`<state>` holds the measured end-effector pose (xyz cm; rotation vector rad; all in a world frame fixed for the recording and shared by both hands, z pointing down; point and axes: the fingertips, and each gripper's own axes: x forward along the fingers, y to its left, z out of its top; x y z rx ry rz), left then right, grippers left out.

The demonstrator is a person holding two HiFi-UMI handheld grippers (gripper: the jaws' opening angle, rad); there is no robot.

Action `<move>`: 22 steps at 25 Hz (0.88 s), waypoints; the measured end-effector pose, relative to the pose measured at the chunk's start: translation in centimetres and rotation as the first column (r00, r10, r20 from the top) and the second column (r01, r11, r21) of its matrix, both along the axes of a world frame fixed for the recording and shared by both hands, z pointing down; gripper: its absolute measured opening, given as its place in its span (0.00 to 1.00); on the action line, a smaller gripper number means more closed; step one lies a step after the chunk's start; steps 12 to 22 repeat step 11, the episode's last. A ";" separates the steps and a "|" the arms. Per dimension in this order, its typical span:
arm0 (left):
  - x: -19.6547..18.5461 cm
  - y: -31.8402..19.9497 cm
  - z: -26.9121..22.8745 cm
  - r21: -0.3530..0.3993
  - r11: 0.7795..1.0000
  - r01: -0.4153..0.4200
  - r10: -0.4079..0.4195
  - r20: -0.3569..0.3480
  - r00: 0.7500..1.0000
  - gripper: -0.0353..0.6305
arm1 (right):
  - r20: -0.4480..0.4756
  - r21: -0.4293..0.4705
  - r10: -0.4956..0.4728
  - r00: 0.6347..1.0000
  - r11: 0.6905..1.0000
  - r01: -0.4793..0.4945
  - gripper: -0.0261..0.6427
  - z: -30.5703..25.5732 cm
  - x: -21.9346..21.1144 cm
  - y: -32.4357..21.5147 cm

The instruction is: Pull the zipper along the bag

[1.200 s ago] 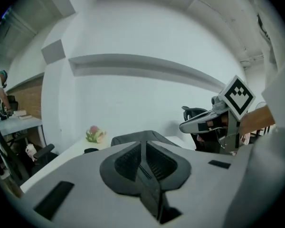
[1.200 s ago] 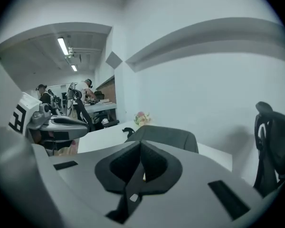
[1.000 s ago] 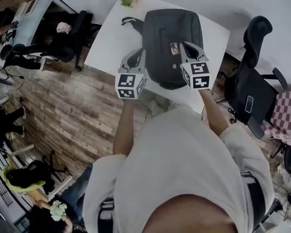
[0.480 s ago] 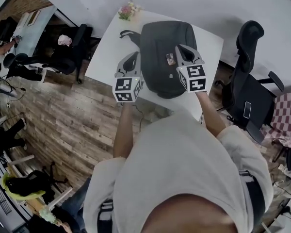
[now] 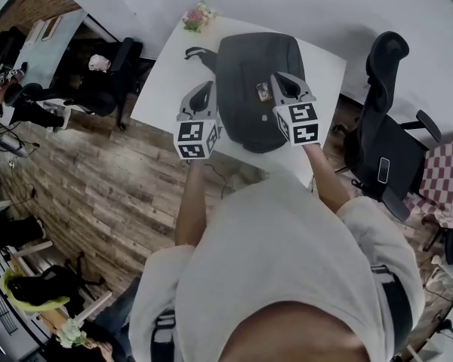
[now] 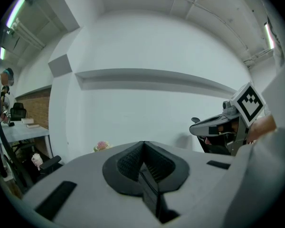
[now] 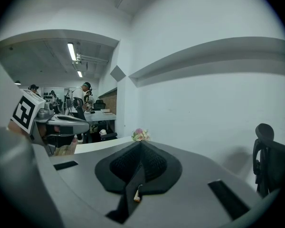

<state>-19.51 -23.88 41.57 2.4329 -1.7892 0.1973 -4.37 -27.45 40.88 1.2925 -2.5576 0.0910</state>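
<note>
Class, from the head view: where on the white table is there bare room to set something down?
Widest: the table left of the backpack, between the flowers and the near edge, though a strap pokes in. Narrower: the strip between backpack and the table's right edge. The backpack crowds the middle.

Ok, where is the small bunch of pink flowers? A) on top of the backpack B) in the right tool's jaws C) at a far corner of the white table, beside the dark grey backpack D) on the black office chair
C: the head view shows the small bunch of pink flowers at the far left corner of the white table, apart from the dark grey backpack.
</note>
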 end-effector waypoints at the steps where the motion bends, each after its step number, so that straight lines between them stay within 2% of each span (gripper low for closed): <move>1: 0.0 0.0 0.0 -0.001 1.000 0.001 -0.001 0.001 1.000 0.09 | -0.002 0.000 -0.002 1.000 1.000 0.002 0.06 0.1 -0.1 0.0; 22: 0.1 -0.4 0.0 -0.005 1.000 0.002 -0.002 0.004 1.000 0.09 | -0.011 -0.007 -0.008 1.000 1.000 0.008 0.06 0.4 0.1 -0.1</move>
